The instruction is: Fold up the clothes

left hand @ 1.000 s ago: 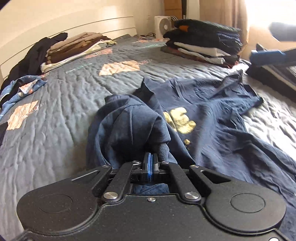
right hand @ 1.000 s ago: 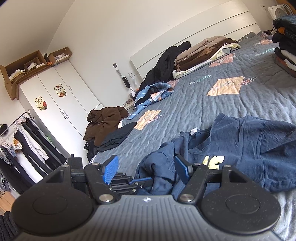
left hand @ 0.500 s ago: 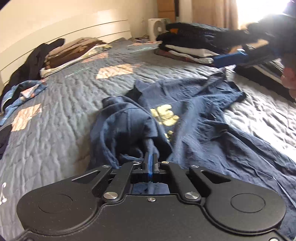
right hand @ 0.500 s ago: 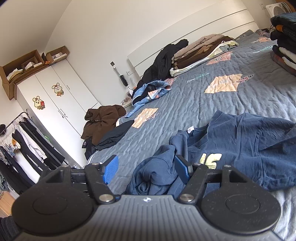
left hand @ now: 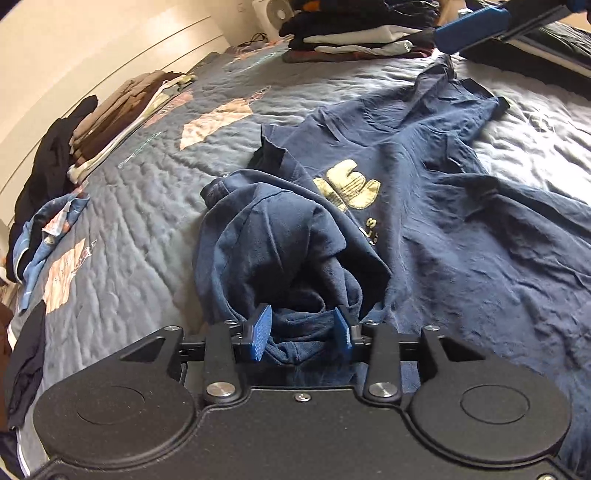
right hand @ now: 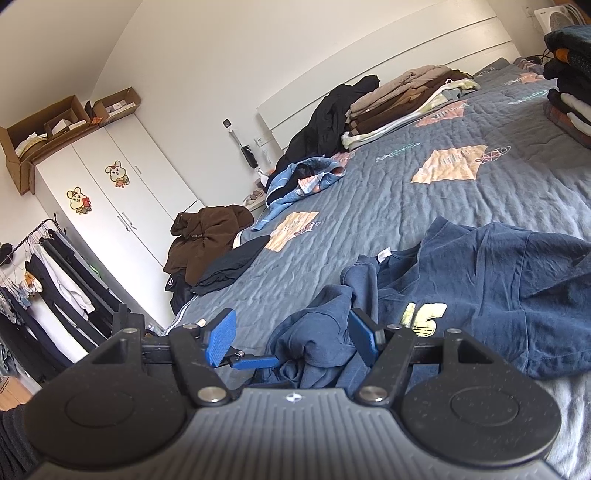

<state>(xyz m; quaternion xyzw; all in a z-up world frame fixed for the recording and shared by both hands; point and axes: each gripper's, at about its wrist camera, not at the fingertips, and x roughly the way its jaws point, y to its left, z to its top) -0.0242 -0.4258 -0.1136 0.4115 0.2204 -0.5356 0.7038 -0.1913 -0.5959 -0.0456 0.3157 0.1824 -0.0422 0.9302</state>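
A navy cotton T-shirt [left hand: 424, 192] with a cracked gold print on its chest lies spread and creased on the bed [left hand: 147, 206], whose grey-blue quilted cover is puckered with stitching and dotted with peach patches. One side of the shirt is bunched into a soft, rounded heap of folds directly in front of the left gripper [left hand: 301, 332]. Its fingers, faced with ribbed blue pads, are opening; a roll of the navy cloth sits between them, and the pads no longer press on it. The right gripper [right hand: 291, 338] hangs low over the bed at the near edge of the same heap, its fingers spread wide with nothing pinched, only the crumpled cloth showing behind them. Near the white headboard [right hand: 406, 62] lies a flat stack of folded brown and beige garments [right hand: 402, 99], with a loose black garment [right hand: 328, 114] slumped just beside it. A taller stack of dark folded clothes [left hand: 354, 33] stands at the far side of the bed.
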